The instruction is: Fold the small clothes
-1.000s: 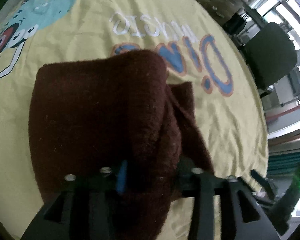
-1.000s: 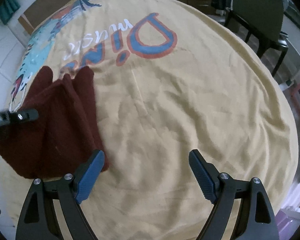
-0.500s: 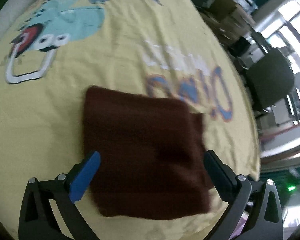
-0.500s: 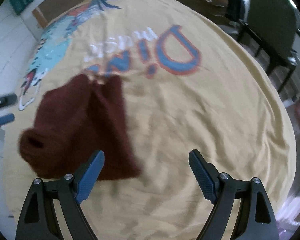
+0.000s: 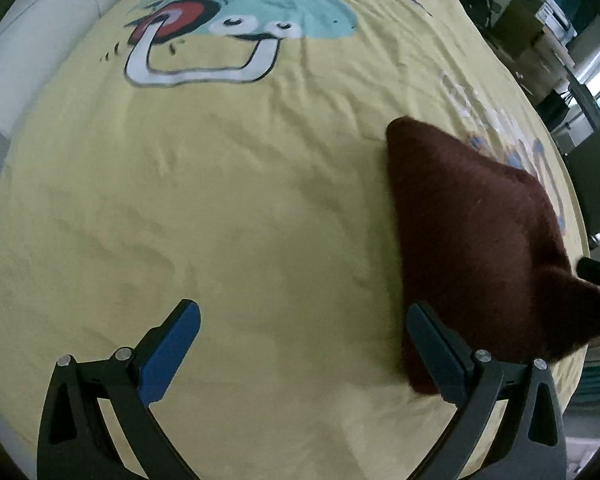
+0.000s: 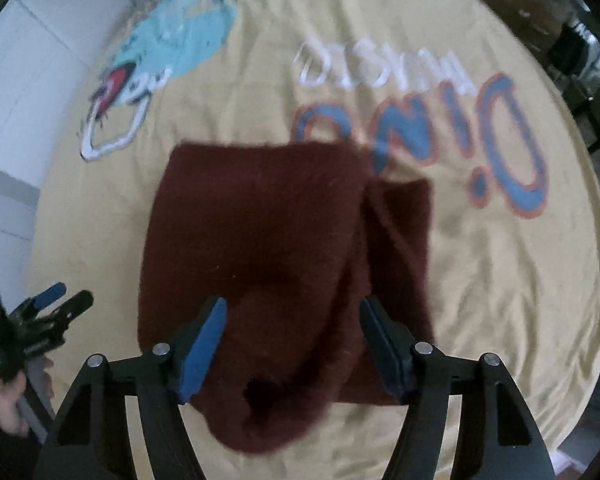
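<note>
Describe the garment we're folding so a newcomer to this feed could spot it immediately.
Start from the big yellow sheet printed with a teal cartoon dinosaur and blue "DINO" lettering. Just below that lettering lies a dark maroon fuzzy knit piece, partly folded, between the fingers of the right gripper. It is the only dark, woolly thing on the pale, smooth sheet.

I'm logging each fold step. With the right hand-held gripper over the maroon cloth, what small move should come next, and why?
Probably finish closing the right hand-held gripper on the raised fold of the maroon cloth. Its jaws have just been closing with the cloth between them, while the left hand-held gripper stands open over bare sheet.
</note>
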A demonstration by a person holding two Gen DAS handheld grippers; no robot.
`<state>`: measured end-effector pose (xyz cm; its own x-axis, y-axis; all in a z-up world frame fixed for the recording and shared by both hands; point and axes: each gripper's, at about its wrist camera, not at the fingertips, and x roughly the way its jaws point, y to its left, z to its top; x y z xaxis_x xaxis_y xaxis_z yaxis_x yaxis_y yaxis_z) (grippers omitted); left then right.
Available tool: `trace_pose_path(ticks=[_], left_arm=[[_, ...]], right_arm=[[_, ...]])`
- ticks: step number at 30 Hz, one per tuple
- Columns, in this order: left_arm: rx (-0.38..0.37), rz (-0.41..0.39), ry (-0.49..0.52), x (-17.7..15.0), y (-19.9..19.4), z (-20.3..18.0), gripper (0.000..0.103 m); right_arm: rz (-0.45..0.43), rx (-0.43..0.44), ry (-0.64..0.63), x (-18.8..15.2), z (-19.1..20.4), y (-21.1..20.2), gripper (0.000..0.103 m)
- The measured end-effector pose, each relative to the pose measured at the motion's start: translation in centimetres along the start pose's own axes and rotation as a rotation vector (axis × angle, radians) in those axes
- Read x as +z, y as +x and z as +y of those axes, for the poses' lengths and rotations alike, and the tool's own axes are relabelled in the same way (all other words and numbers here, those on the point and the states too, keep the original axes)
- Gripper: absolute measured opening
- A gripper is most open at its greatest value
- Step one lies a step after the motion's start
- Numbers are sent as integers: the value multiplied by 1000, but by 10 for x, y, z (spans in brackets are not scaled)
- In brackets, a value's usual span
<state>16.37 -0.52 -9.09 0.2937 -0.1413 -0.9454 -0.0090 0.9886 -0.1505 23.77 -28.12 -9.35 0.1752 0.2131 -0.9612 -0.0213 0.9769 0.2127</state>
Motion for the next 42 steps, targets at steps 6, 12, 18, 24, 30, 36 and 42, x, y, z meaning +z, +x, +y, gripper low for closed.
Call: trace_pose_path(ticks=[6, 12, 18, 24, 30, 36, 42], left_arm=[[-31, 24, 21, -18, 2, 3, 102], [-56, 61, 6, -29, 16, 5, 102], [-46, 70, 31, -33, 15, 1, 102], [-52, 57, 53, -30, 11, -9, 102], [-56, 65, 76, -32, 14, -24, 102], [-55, 77, 87, -33, 19, -34, 102], [-83, 60, 129, -12, 15, -63, 102]], right_arm=[[124, -25, 23, -8, 1, 43, 70], [154, 40, 54, -25, -11, 55, 44], [35, 35, 54, -32, -25, 23, 24], [-38, -72, 23, -40, -50, -13, 21], [-31, -136, 41, -51, -86, -11, 21], [24, -94, 62, -63, -93, 27, 40], [-1, -103, 100, -63, -102, 14, 78]])
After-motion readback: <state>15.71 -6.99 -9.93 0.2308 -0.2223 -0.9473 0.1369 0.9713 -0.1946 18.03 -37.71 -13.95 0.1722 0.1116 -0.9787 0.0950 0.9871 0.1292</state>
